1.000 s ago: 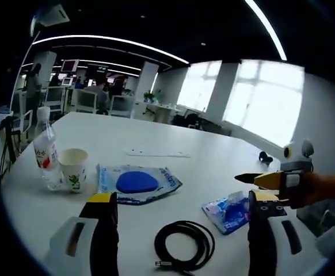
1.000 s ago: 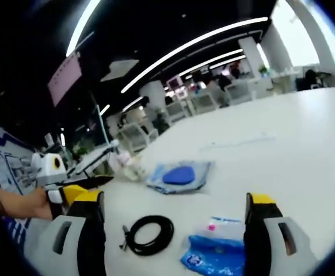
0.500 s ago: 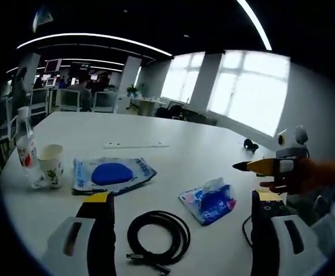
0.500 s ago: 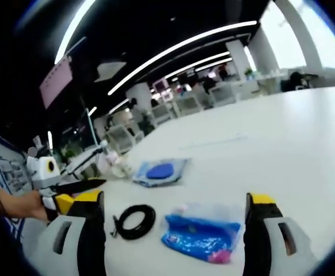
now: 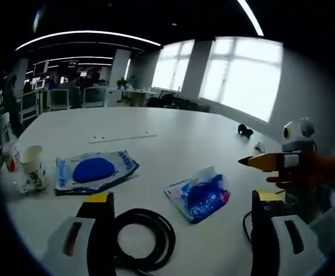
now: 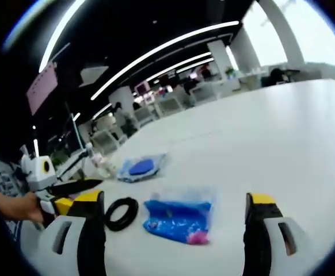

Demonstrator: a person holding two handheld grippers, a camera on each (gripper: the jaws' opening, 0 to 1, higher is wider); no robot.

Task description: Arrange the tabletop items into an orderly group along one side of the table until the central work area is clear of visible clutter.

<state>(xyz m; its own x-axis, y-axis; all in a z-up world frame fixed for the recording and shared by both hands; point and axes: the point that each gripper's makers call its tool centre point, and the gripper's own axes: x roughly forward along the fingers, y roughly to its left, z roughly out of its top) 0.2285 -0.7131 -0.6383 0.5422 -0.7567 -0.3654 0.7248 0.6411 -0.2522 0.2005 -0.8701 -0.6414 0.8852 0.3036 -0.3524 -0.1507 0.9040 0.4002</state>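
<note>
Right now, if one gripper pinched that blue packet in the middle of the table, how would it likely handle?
The blue packet looks like a soft plastic pouch with a crinkled, puckered top, so it would probably sag rather than stay flat. It seems light, likely sliding on the smooth white table if nudged. Glossy film could slip between the jaws, so a pinch near the bunched top looks safer.

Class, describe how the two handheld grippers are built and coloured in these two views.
Each gripper, left gripper and right gripper, has two black jaws tipped yellow, on pale grey mounts with dark slots. Seen from the other's view, each has a pointed black-and-yellow front and a white box on top.
</note>
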